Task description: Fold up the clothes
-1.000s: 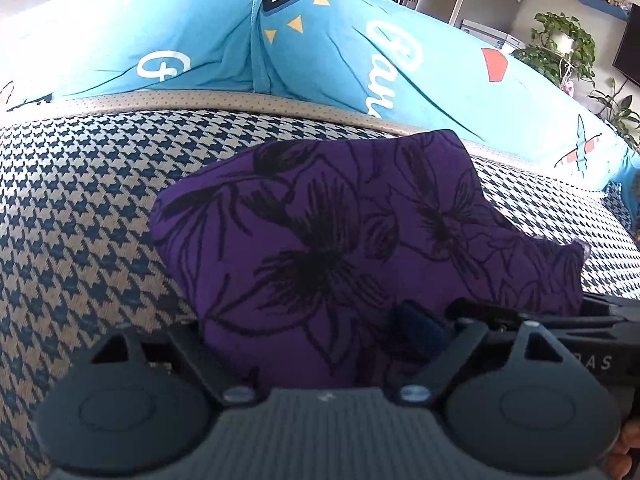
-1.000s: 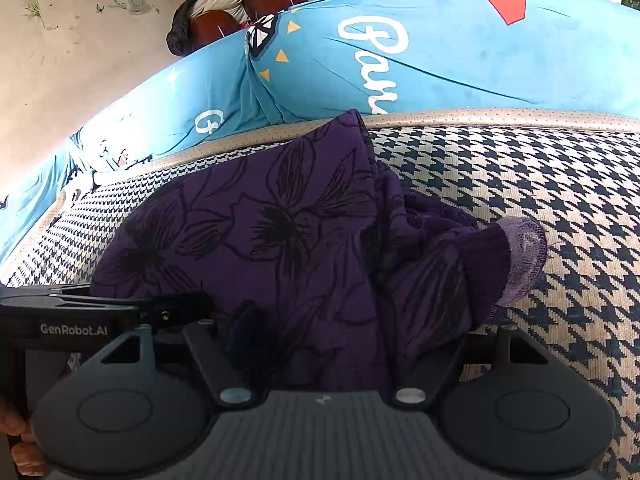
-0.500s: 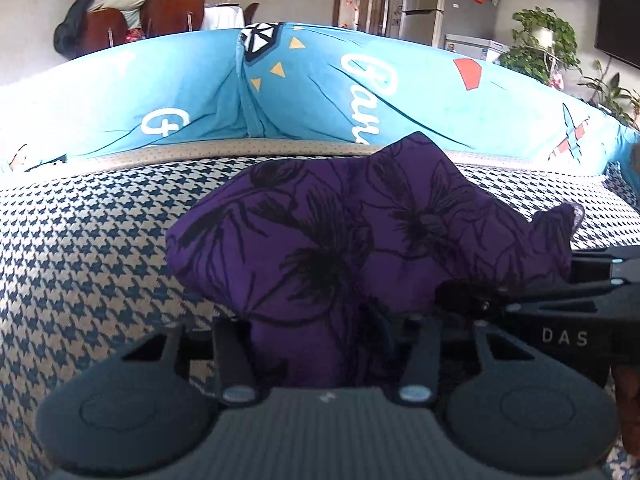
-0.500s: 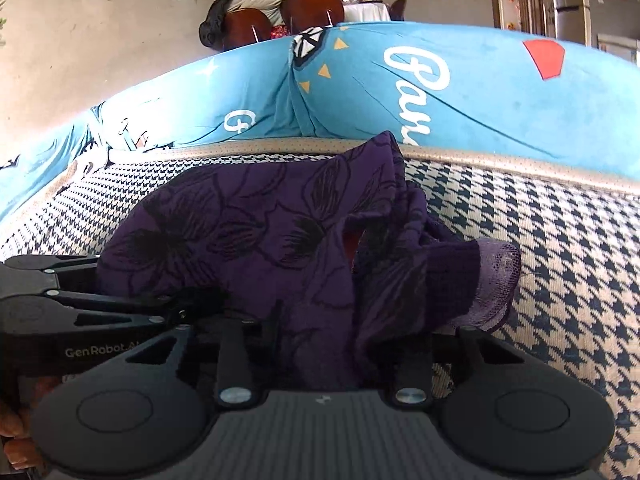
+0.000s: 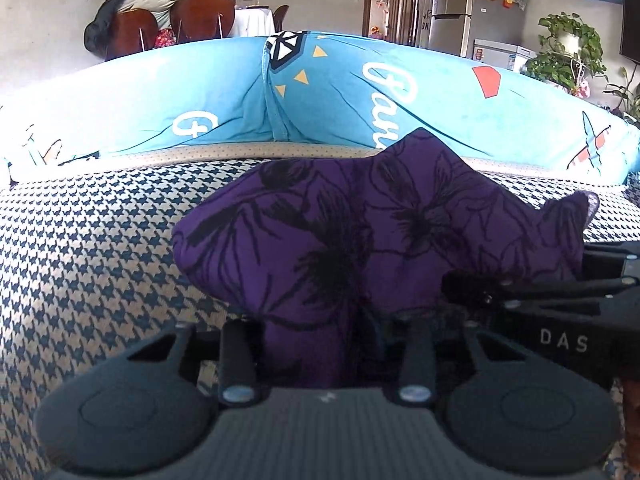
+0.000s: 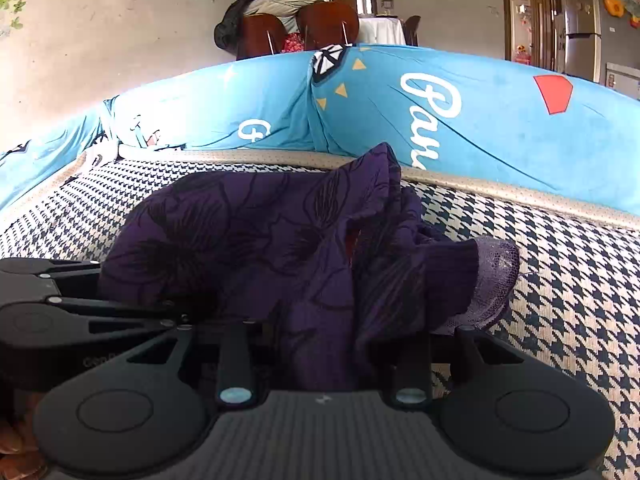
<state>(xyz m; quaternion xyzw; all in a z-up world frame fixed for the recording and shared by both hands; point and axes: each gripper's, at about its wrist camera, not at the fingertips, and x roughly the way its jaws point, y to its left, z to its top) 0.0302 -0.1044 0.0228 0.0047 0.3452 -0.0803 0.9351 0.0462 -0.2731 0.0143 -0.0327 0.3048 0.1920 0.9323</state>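
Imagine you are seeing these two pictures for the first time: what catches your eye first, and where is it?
First comes the purple flowered garment, bunched in the middle on the checked sofa seat. Both the left gripper and the right gripper have its near edge between their fingers. Behind it runs a bright blue cushion with white lettering.

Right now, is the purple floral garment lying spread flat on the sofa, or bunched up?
Bunched up. The purple floral garment humps above the houndstooth seat in loose folds, gathered between the left gripper and right gripper.
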